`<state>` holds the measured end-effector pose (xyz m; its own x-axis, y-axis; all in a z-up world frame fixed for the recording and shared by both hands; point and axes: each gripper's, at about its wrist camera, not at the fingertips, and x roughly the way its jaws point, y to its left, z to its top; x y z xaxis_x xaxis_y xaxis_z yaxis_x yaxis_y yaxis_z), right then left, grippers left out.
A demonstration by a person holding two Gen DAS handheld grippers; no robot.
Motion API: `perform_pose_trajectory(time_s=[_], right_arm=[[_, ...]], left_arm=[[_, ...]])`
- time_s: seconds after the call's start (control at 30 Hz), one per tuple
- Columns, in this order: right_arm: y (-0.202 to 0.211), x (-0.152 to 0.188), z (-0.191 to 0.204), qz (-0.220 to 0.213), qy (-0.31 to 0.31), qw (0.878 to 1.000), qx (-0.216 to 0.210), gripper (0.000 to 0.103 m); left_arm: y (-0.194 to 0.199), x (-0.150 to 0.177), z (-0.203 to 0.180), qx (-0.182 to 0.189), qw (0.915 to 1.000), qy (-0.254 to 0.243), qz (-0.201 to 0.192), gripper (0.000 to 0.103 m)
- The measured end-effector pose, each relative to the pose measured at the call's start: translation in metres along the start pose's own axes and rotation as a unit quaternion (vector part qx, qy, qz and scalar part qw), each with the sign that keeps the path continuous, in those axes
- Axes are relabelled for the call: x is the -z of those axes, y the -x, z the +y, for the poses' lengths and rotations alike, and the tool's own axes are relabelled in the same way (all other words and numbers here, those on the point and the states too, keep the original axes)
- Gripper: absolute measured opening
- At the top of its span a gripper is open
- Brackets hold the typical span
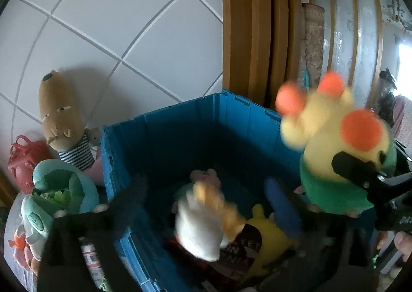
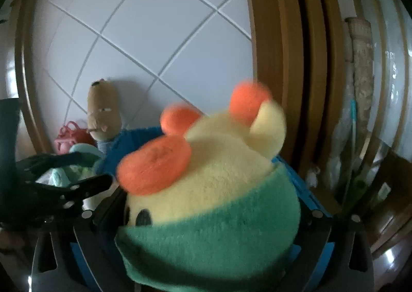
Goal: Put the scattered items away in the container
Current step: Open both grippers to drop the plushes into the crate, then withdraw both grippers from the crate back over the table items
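While the blue bin serves as landmark, every place below is told from it, nearest things first.

Right gripper [image 2: 206, 253]: its fingers pinch a yellow plush [image 2: 206, 189] with orange pompoms and a green wrap; the toy fills the right wrist view and hangs over the bin's right rim.
Same plush from the left wrist: yellow plush [image 1: 332, 142] sits blurred above the bin's right edge, with the right gripper's black finger [image 1: 360, 171] pressed against its side.
Left gripper [image 1: 180, 253]: one dark finger [image 1: 113, 214] shows low and blurred over the bin's left wall; the other side is too dim to make out, so I cannot tell whether it is spread or closed.
White-and-tan plush [image 1: 203, 225]: blurred, over the bin's interior, just in front of the left gripper; contact cannot be told.
Blue bin [image 1: 180, 132]: open on top, ribbed walls, holding a yellow toy in a dark printed shirt [image 1: 260, 245] and a blue plush limb [image 1: 280, 204].
Left of the bin: a teal plush [image 1: 59, 189], a red toy [image 1: 23, 160] and a brown plush in a striped shirt [image 1: 61, 117], the last leaning on the wall.
Surface behind the bin: white tiled wall [image 1: 116, 21] with pale grout lines.
Right of the wall: brown wooden door frame [image 1: 255, 29], then frosted glass panels [image 1: 360, 34].
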<state>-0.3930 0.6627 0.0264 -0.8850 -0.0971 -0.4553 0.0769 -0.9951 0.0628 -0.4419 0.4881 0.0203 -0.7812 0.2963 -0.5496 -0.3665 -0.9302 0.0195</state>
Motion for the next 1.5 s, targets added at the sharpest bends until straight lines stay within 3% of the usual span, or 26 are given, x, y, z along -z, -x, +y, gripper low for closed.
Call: perform_pose_trajectory(time_s=[0.5,0.8,1.07,1.3,1.5], right_arm=[[0.008,0.011,0.021,0.007,0.012,1.0,0.007,0.103],[0.026,0.034,0.13,-0.004,0.035,0.998,-0.045,0.103],[0.043,0.054,0.228,-0.013,0.056,0.994,-0.091,0.103],[0.035,0.108,0.351,0.031,0.07,0.986,-0.151,0.103],[0.015,0.167,0.421,0.084,0.077,0.979,-0.17,0.103]], left_arm=[[0.024,0.024,0.022,-0.012,0.9998,0.013,0.004,0.103],[0.09,0.066,0.085,-0.045,0.9974,0.053,-0.023,0.103],[0.167,0.161,0.195,-0.115,0.9882,0.099,-0.017,0.103],[0.227,0.273,0.303,-0.187,0.9733,0.128,0.036,0.103],[0.256,0.359,0.369,-0.225,0.9556,0.168,0.088,0.103]])
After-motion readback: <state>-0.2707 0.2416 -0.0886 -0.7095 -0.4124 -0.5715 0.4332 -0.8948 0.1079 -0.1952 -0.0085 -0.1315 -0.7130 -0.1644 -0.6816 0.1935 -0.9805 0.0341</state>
